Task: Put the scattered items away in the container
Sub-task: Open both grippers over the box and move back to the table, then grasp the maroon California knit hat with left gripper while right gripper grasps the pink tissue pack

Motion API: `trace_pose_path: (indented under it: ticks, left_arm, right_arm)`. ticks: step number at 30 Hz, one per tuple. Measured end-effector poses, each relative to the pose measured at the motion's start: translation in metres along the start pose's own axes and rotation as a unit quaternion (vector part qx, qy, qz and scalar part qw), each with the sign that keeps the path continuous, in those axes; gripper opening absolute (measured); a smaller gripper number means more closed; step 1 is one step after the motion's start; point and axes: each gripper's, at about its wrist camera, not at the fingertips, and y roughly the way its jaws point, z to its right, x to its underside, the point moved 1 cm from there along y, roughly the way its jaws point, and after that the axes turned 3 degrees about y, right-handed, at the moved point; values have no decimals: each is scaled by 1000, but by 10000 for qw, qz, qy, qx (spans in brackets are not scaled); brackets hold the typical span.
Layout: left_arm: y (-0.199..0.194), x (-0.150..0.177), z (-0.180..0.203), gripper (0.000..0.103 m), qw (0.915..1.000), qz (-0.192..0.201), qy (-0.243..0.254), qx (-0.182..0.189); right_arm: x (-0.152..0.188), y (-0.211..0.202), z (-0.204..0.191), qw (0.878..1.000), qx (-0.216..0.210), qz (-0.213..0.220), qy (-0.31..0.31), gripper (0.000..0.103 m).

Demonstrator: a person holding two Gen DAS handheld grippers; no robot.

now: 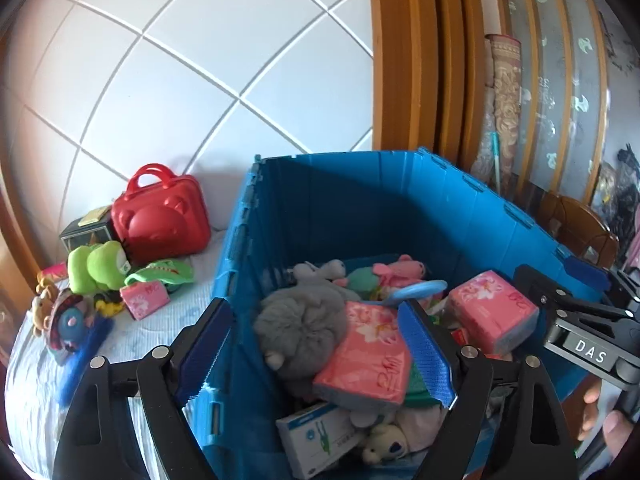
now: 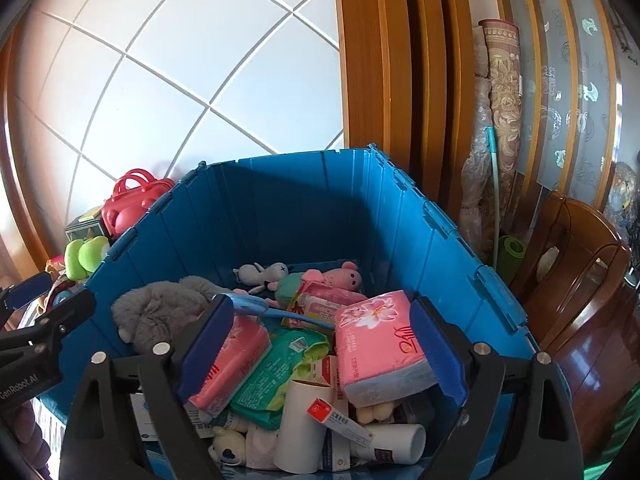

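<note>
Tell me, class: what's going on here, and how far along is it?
A person is tidying with a handheld gripper in each hand. Both the left gripper and the right gripper hang open over the blue crate, holding nothing. The crate already holds pink tissue packs, a grey plush and other bits. Outside it, on the bed to the left, a red case, a green plush and another pink tissue pack are not yet put away.
</note>
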Motion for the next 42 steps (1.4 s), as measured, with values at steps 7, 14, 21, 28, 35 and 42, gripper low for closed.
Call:
trace_pose_path:
  ticks: [7, 14, 21, 28, 35, 42]
  left_arm:
    - [-26, 17, -69, 100, 9966, 107, -349, -735]
    - [-50, 52, -169, 100, 9876, -52, -866, -1312]
    - [-74, 121, -302, 100, 9786, -323, -1053, -1738]
    - [-84, 194, -444, 100, 9641, -860, -1202, -2204]
    - [-62, 225, -524, 100, 9547, -1202, -1646, -2168]
    - [-14, 223, -554, 99, 9476, -1578, -1749, -2159]
  right_arm:
    - [-5, -12, -58, 9978, -570, 251, -234, 103]
    - [1, -30, -159, 9893, -1254, 433, -604, 103]
    - [36, -29, -289, 9857, -1491, 283, -735, 103]
    - [97, 11, -411, 9826, -1481, -563, -972, 103]
    - [131, 62, -477, 9730, -1434, -1295, -1264, 103]
    - [125, 115, -518, 9637, -1674, -1547, -1389, 103]
